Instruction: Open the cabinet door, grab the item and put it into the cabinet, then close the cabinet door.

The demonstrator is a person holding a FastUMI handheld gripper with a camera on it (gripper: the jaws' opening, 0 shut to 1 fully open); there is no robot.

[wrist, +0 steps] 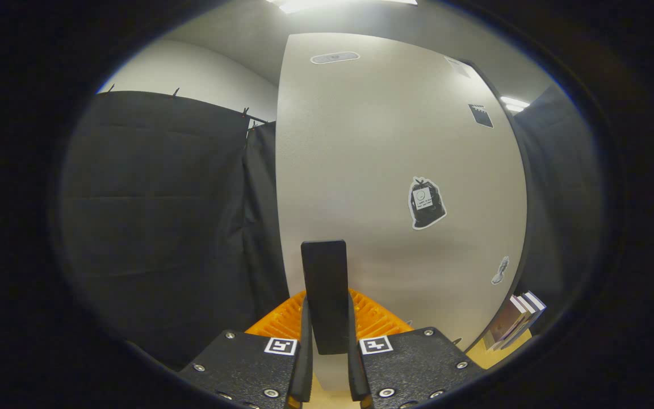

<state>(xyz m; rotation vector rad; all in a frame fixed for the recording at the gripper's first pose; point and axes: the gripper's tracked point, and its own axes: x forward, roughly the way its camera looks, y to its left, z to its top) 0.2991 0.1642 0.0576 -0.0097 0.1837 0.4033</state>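
A pale grey cabinet door (372,142) stands close in front of me, with a few stickers (426,201) on its face. A black upright bar handle (324,284) on the door sits between my fingers. My gripper (327,346) is shut on this handle, one finger pressing each side of it. Past the door's right edge, several thin books (517,324) lean on a wooden surface (497,355) low down. I cannot tell from here how far the door stands open.
Black cloth (156,216) hangs to the left of the door and more dark cloth (560,187) lies to its right. A white wall and ceiling lights (304,5) show above.
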